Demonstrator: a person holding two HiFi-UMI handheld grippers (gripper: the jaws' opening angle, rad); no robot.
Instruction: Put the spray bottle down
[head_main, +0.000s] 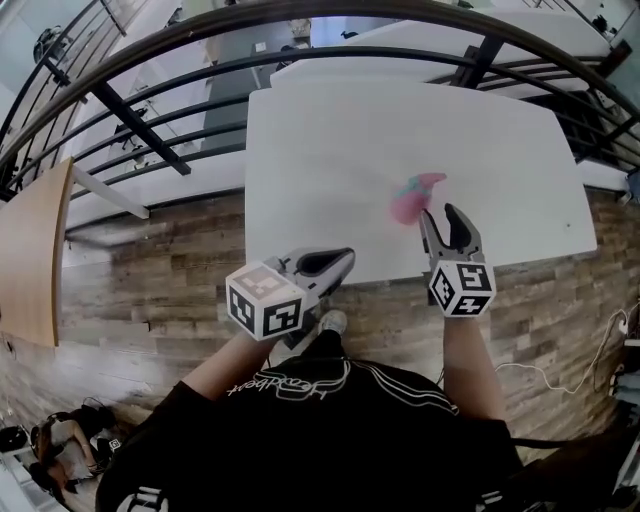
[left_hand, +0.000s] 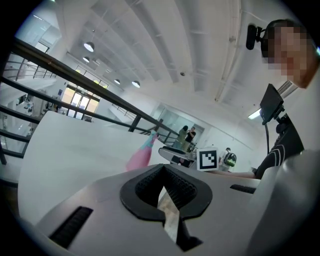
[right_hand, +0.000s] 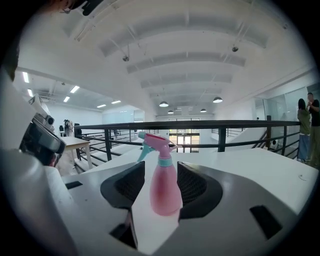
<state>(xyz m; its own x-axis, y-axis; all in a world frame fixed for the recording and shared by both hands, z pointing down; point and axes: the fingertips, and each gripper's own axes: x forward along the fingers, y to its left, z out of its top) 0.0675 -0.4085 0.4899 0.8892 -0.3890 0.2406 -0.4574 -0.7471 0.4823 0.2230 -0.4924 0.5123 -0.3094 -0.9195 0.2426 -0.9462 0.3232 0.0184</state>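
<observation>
Bottle (head_main: 412, 200): upright on white table (head_main: 330, 150), right of centre, in the near half. Pink body, teal collar, pink head, teal trigger on its left side as seen from the right gripper. Blurred in head view.

Right gripper (head_main: 440, 212): fingers wide apart, gripping nothing. In right gripper view (right_hand: 161, 162): bottle (right_hand: 165, 192) standing in the gap between the pads, base on table (right_hand: 280, 170), sliver of table showing on its left side, no pad pressing on it. In head view: bottle just beyond the fingertips, slightly to the left. Marker cube (head_main: 462, 288) at the near end, off the table's near edge, above wood floor (head_main: 150, 260).

Left gripper (head_main: 350, 255): fingers closed tip to tip, nothing between. Same in left gripper view (left_hand: 162, 167): pads together at the far end, only a thin pale slit nearer the camera. Positioned at the table's near edge, left of the right gripper, well apart from bottle (left_hand: 137, 159), pointing right. Marker cube (head_main: 265, 300) above floor.

Surroundings: black railing (head_main: 150, 130) beyond the table's far and left sides; also behind bottle in right gripper view (right_hand: 225, 125). Two people (right_hand: 307, 125) standing far right, past the railing.
</observation>
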